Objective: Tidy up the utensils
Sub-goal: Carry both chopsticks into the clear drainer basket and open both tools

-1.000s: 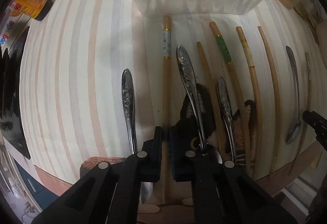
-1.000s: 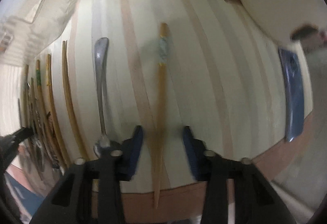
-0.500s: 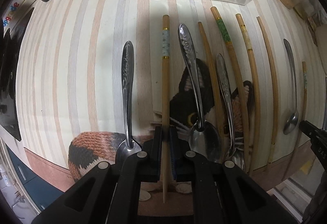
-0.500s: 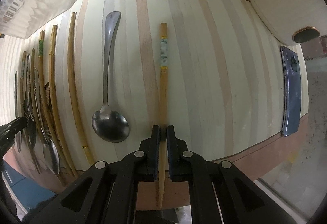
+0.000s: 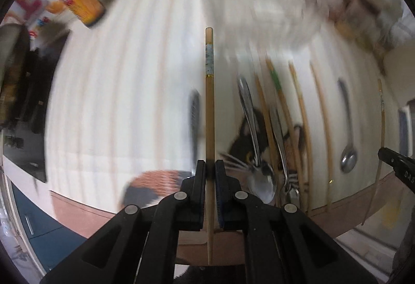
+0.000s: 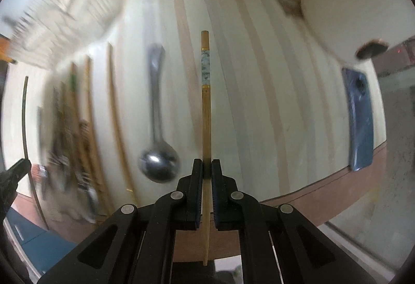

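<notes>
A: What is the left tool (image 5: 210, 170) doing?

B: Its jaws are pressed together on a wooden chopstick (image 5: 209, 107) with a pale speckled band near the far end. The stick runs straight up the middle of the left wrist view, thin tip poking out below the jaws at the bottom of the frame.

A: And the right tool (image 6: 206, 170)?

B: The same: pinching a matching banded chopstick (image 6: 205, 115), upright in the center of its own frame, tip hanging past the jaws toward the bottom.

A: Where are the other utensils?

B: In the left view they lie in a row on the striped tabletop (image 5: 124, 102), right of center: a metal spoon (image 5: 255, 144) with its bowl toward the lower edge, plain wooden chopsticks (image 5: 301, 112), one with a green band (image 5: 275, 79), and a second spoon (image 5: 347, 133) farther right. A cat picture (image 5: 241, 144) shows under them. The background is blurred.

A: And the right view?

B: A large spoon (image 6: 157, 123) lies just left of the held stick, more chopsticks (image 6: 114, 112) left of it. A blue phone (image 6: 359, 123) lies at the right edge, and a white slatted rack (image 6: 72, 9) sits blurred in the upper left.
</notes>
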Demonstrator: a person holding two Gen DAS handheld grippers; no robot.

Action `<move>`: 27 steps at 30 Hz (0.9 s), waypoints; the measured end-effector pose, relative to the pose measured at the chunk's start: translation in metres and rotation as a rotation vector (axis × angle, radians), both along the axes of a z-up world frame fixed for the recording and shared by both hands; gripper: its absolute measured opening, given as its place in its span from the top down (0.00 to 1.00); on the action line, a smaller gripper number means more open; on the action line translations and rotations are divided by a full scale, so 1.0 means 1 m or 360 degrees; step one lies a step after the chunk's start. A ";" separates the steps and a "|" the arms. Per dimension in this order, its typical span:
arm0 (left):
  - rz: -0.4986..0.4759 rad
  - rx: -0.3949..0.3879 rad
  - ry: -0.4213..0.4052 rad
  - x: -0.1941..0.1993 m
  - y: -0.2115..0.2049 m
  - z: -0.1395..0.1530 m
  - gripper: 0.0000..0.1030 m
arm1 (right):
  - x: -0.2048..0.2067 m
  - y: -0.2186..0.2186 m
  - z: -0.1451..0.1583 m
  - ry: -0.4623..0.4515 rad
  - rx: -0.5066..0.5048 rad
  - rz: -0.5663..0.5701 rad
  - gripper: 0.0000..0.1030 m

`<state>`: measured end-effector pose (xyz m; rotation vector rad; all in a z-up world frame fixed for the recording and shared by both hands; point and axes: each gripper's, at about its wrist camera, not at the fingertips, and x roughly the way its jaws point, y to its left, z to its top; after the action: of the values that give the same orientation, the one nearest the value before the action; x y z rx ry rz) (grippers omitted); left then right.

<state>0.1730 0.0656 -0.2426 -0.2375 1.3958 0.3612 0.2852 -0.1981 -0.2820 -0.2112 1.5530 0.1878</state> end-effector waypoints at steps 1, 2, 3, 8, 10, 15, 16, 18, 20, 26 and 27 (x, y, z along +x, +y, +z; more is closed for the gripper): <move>0.0019 0.0012 -0.0038 -0.002 0.006 0.013 0.96 | 0.002 0.003 0.010 -0.0029 0.0021 0.0004 0.94; 0.0039 0.0014 -0.0075 -0.003 0.012 0.025 0.96 | 0.005 0.007 0.022 -0.0066 0.0047 0.0009 0.94; 0.0067 0.0015 -0.0126 -0.003 0.021 0.042 0.96 | 0.008 0.011 0.035 -0.0099 0.0082 0.0014 0.94; 0.0140 0.0034 -0.0335 0.011 0.048 0.102 0.96 | 0.034 0.035 0.090 -0.0233 0.0250 0.0084 0.94; 0.0153 0.0001 -0.0420 0.029 0.058 0.125 0.96 | 0.048 0.052 0.110 -0.0256 0.0331 0.0122 0.94; 0.0159 -0.0143 -0.0543 0.095 0.074 0.156 0.96 | 0.103 0.099 0.136 -0.0214 0.0562 0.0181 0.94; 0.0154 -0.0167 -0.0544 0.108 0.076 0.156 0.96 | 0.116 0.110 0.137 -0.0204 0.0596 0.0187 0.94; 0.0154 -0.0244 -0.0522 0.140 0.081 0.150 0.96 | 0.144 0.134 0.135 -0.0186 0.0620 0.0206 0.94; 0.0162 -0.0311 -0.0488 0.165 0.086 0.138 0.96 | 0.167 0.155 0.126 -0.0140 0.0642 0.0204 0.94; 0.0181 -0.0451 -0.0309 0.224 0.096 0.081 0.96 | 0.212 0.202 0.076 -0.0003 0.0615 0.0178 0.94; 0.0175 -0.0457 -0.0283 0.228 0.096 0.073 0.96 | 0.215 0.205 0.070 0.0005 0.0605 0.0176 0.94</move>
<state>0.4013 0.1613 -0.1695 -0.5707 1.2584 0.2227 0.5006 0.0070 -0.2116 0.0036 1.4788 0.5644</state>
